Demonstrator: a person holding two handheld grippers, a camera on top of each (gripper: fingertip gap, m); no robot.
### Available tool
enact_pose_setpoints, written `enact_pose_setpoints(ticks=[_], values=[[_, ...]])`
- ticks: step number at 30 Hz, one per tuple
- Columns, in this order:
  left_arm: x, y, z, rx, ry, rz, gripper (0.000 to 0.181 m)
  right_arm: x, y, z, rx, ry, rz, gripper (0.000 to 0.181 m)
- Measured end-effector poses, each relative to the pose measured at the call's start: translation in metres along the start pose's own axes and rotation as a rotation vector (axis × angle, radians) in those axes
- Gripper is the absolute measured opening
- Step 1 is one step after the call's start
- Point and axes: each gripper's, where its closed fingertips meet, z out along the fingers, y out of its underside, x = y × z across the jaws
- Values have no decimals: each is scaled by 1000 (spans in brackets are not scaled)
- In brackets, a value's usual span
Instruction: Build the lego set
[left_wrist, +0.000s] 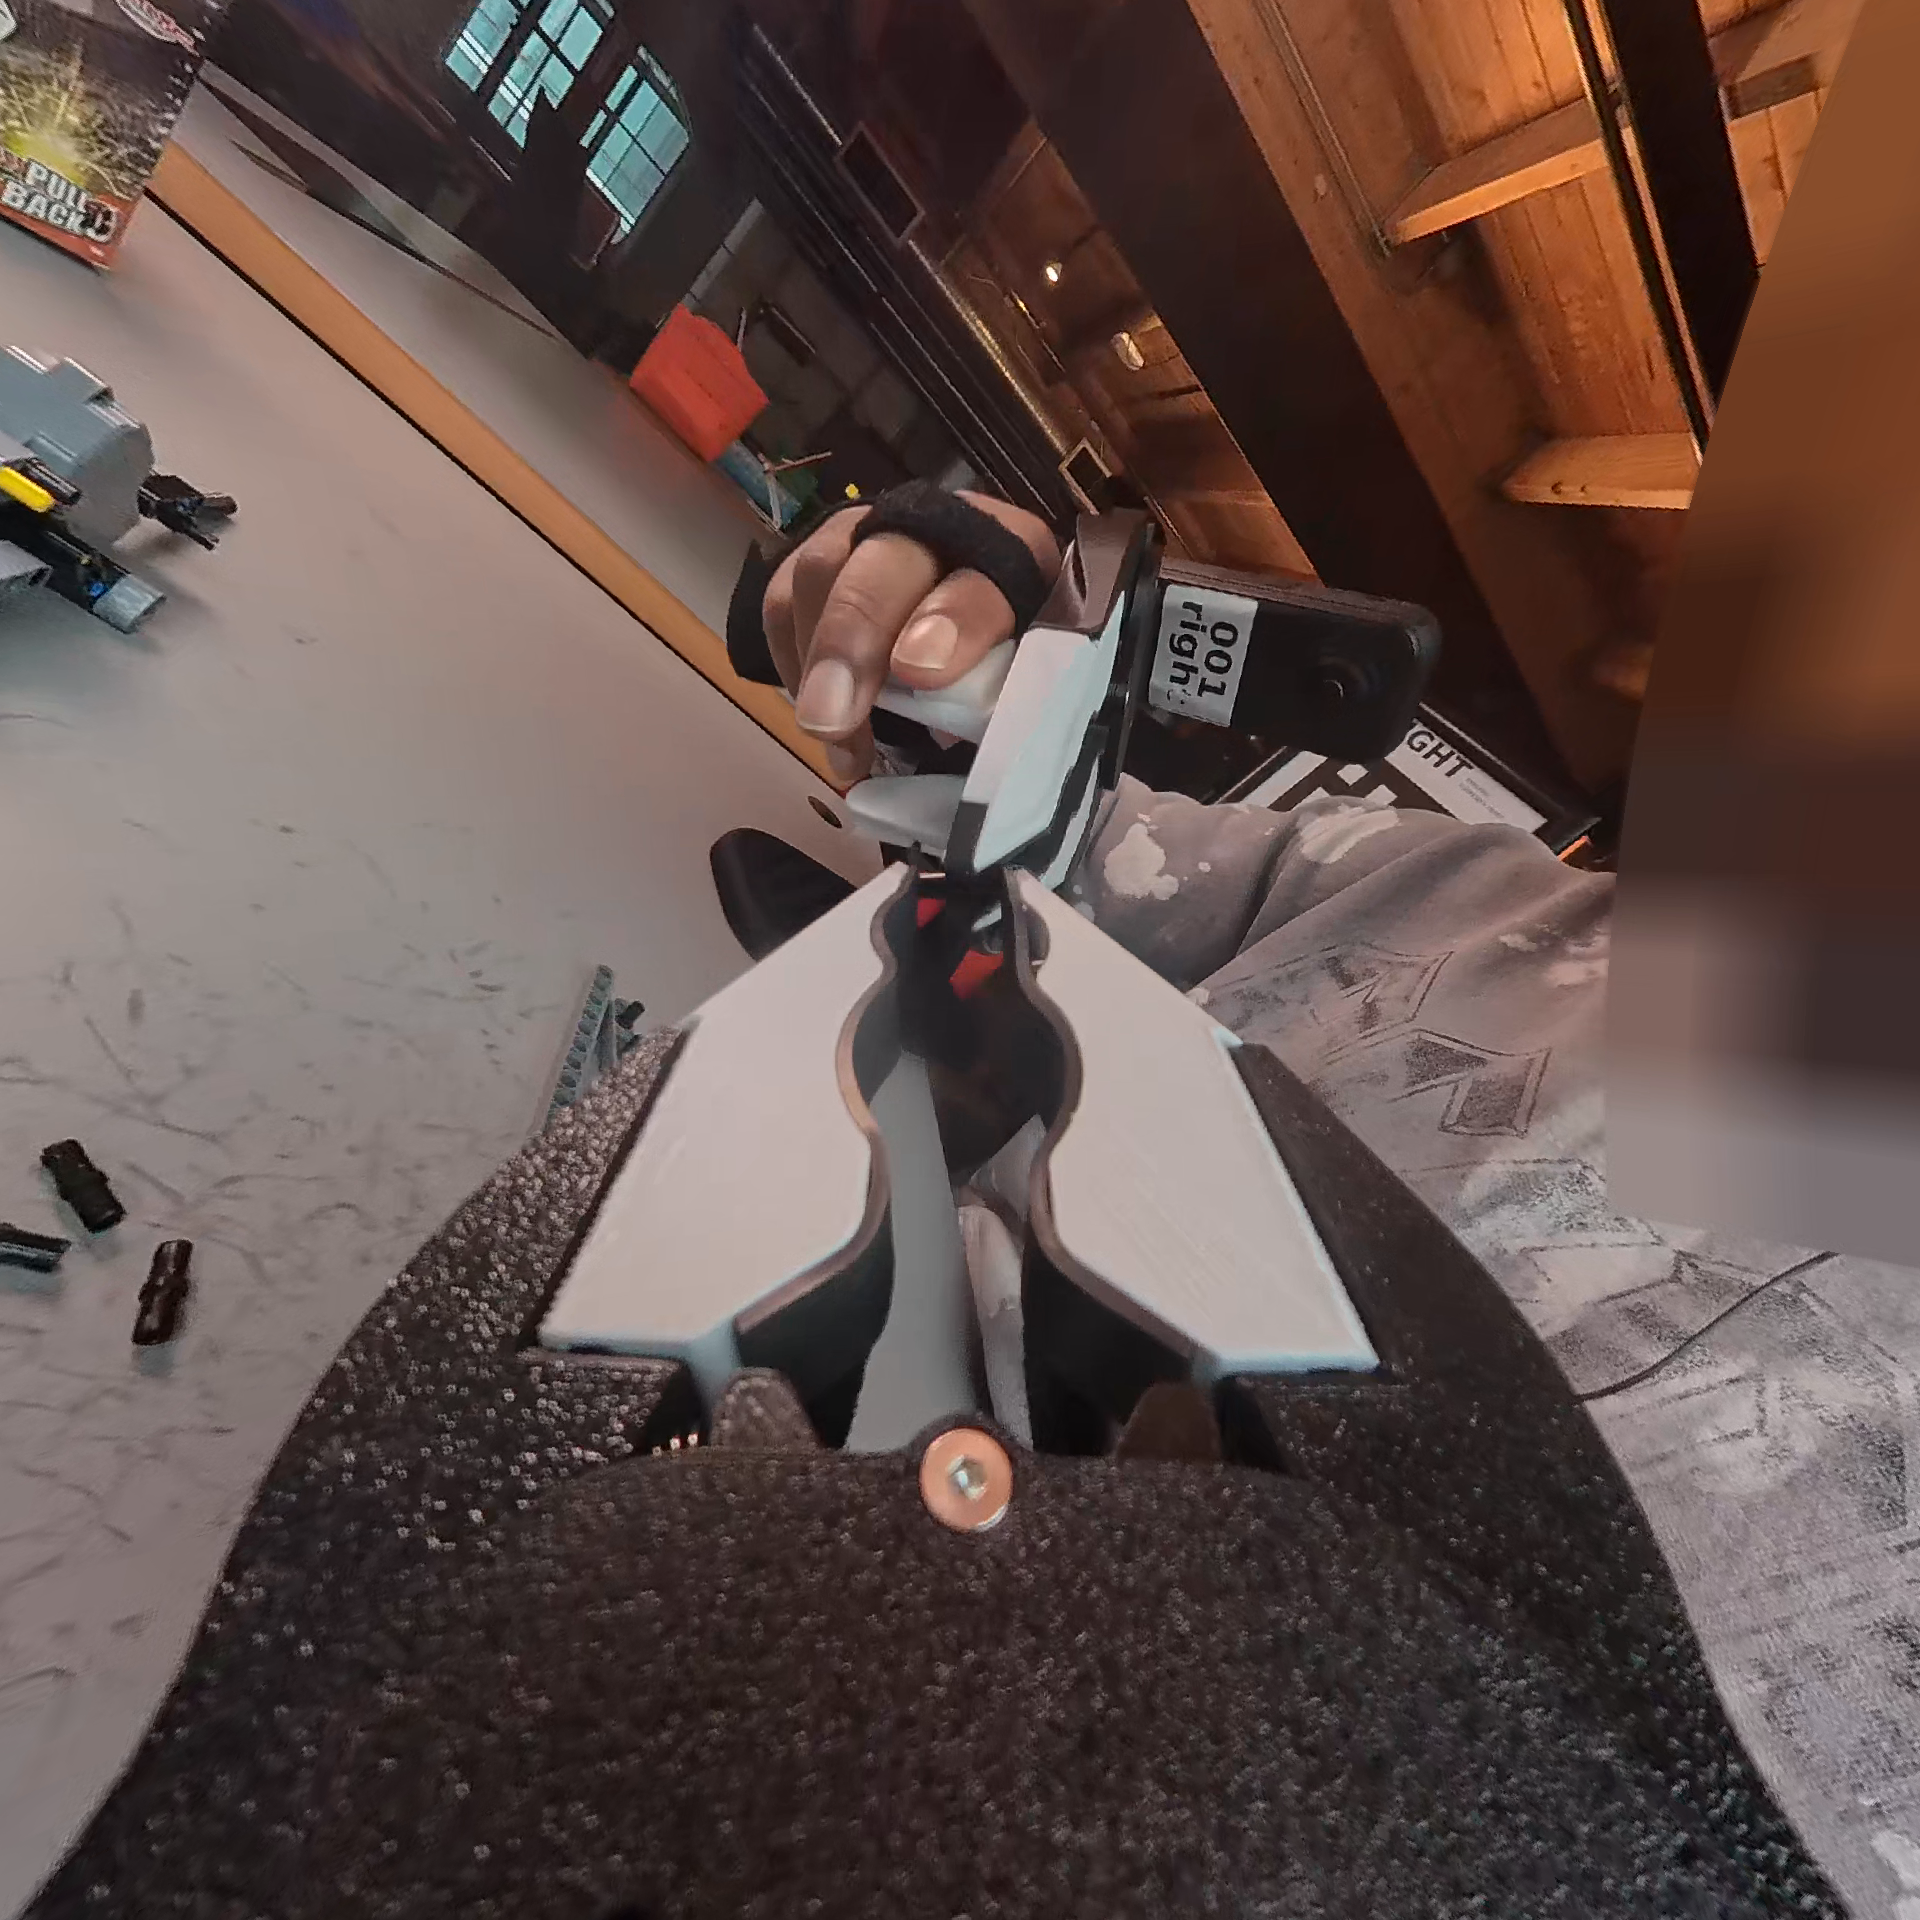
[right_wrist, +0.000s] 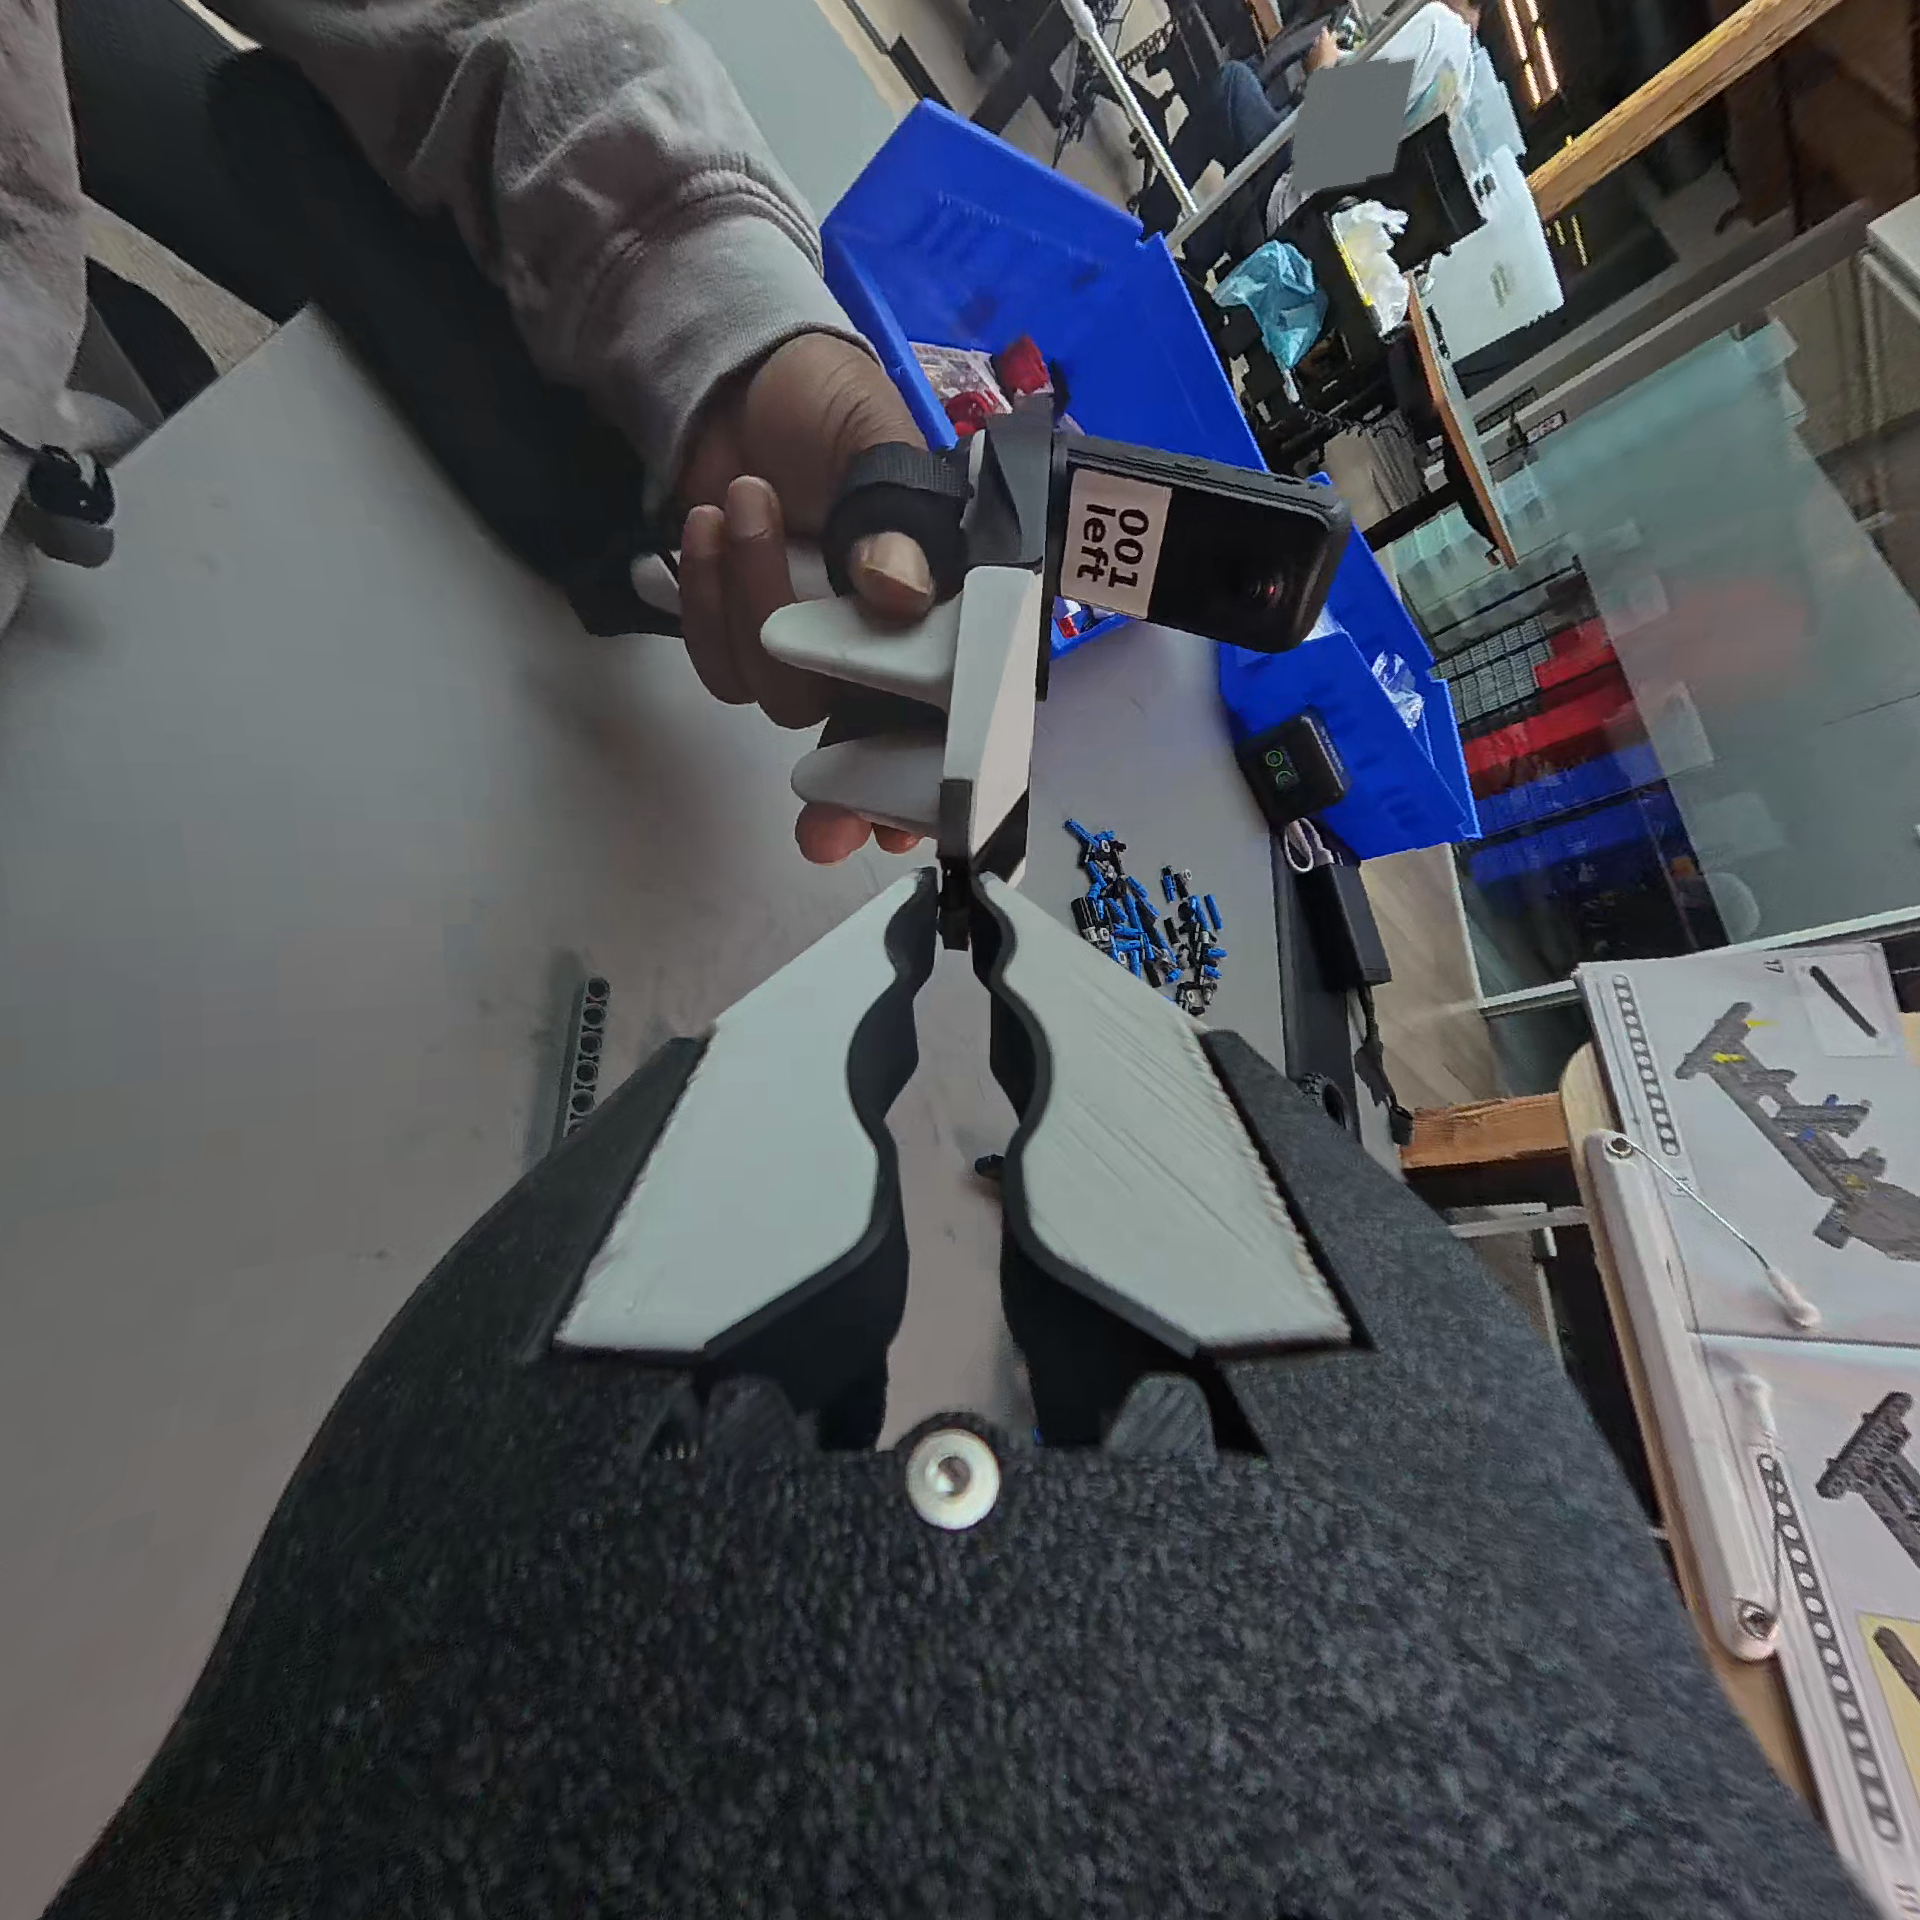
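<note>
My left gripper (left_wrist: 956, 909) and my right gripper (right_wrist: 954, 902) meet tip to tip above the grey table (left_wrist: 312, 831). In the left wrist view the left jaws are nearly closed on a small black and red lego piece (left_wrist: 940, 961). The right gripper (left_wrist: 971, 847) comes down onto it from above, held by a hand. In the right wrist view the right jaws are pinched on a thin black part (right_wrist: 952, 925). The left gripper (right_wrist: 961, 857) touches that part from above. How the two parts join is hidden by the fingertips.
A grey holed beam (left_wrist: 592, 1039) (right_wrist: 582, 1060) lies on the table under the grippers. Loose black pins (left_wrist: 83, 1195) and a half-built grey model (left_wrist: 62, 457) lie to the left. A pile of blue and black pins (right_wrist: 1143, 925), blue bins (right_wrist: 1039, 281) and the instruction booklet (right_wrist: 1766, 1143) are on the right. My left and right fingertips are right by each other.
</note>
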Motion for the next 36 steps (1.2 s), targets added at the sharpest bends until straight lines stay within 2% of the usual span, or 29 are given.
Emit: enact_pose_setpoints(ticks=[4, 7, 10, 13, 20, 29, 36], values=[[14, -11, -4, 66, 97, -31, 14, 10, -13, -12, 157, 44, 219, 5], [21, -18, -7, 115, 148, -38, 22, 25, -42, -34, 477, 70, 538, 5], [39, -15, -2, 103, 250, -32, 22, 27, -49, -38, 634, 67, 686, 5], [51, -12, 4, 97, 330, -59, 20, 14, -47, -26, 620, 28, 662, 5], [51, -2, 6, 45, 347, -83, 11, 7, -46, -21, 573, 29, 546, 5], [27, 9, 5, -45, 232, -134, 8, -6, -24, -13, 316, 46, 288, 5], [30, 12, 4, -65, 233, -112, 4, -9, -27, -17, 321, 32, 279, 7]])
